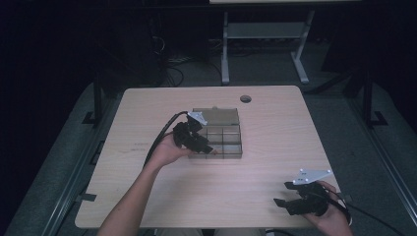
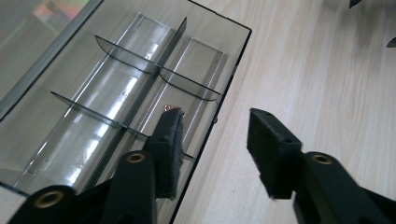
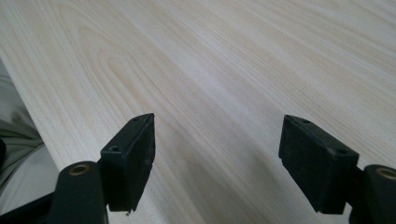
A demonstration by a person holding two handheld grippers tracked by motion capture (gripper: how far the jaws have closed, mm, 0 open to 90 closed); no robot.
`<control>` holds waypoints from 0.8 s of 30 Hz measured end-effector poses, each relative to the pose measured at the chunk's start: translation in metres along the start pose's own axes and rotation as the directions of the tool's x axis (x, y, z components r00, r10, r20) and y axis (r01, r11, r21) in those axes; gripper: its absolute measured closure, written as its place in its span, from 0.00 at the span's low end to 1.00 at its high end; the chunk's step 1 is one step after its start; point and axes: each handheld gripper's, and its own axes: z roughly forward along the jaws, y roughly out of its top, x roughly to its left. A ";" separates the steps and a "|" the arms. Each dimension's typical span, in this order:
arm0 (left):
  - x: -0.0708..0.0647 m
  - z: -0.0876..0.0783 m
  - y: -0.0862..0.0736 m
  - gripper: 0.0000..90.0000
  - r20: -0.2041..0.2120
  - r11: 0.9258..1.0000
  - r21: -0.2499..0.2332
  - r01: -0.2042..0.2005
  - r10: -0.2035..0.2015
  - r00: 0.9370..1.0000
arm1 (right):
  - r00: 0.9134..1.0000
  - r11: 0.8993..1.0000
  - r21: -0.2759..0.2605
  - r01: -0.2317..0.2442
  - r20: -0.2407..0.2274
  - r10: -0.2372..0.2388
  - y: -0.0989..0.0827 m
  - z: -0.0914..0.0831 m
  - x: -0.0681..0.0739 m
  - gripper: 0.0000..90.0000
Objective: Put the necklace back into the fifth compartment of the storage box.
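Observation:
A smoky clear plastic organiser box (image 1: 231, 143) with thin dividers sits at the middle of the wooden table, its lid lying open behind it. My left gripper (image 1: 208, 148) hovers at the box's front left corner with its jaws apart. In the left gripper view, the left gripper (image 2: 215, 122) straddles the box's side wall (image 2: 233, 65): one pad is over a compartment, the other over bare table. A small copper-coloured bit (image 2: 172, 108) lies in that compartment just past the inner pad. My right gripper (image 1: 281, 194) rests open near the front right corner, and the right gripper (image 3: 217, 135) has nothing between its pads.
A round cable hole (image 1: 246, 99) sits near the table's far edge. The light wooden tabletop (image 1: 275, 147) spreads wide around the box. A dark floor, cables and a desk frame (image 1: 265, 34) lie beyond the table.

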 end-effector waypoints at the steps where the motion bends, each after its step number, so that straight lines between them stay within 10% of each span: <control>1: 0.000 0.000 -0.001 0.57 0.000 1.000 -0.001 -0.002 0.002 1.000 | 1.000 1.000 0.000 -0.001 0.002 0.001 0.000 0.000 0.000 0.30; 24: -0.015 -0.015 -0.026 0.40 -0.013 0.999 -0.040 -0.004 0.003 1.000 | 1.000 1.000 0.013 -0.001 0.007 0.001 -0.001 0.002 -0.002 0.30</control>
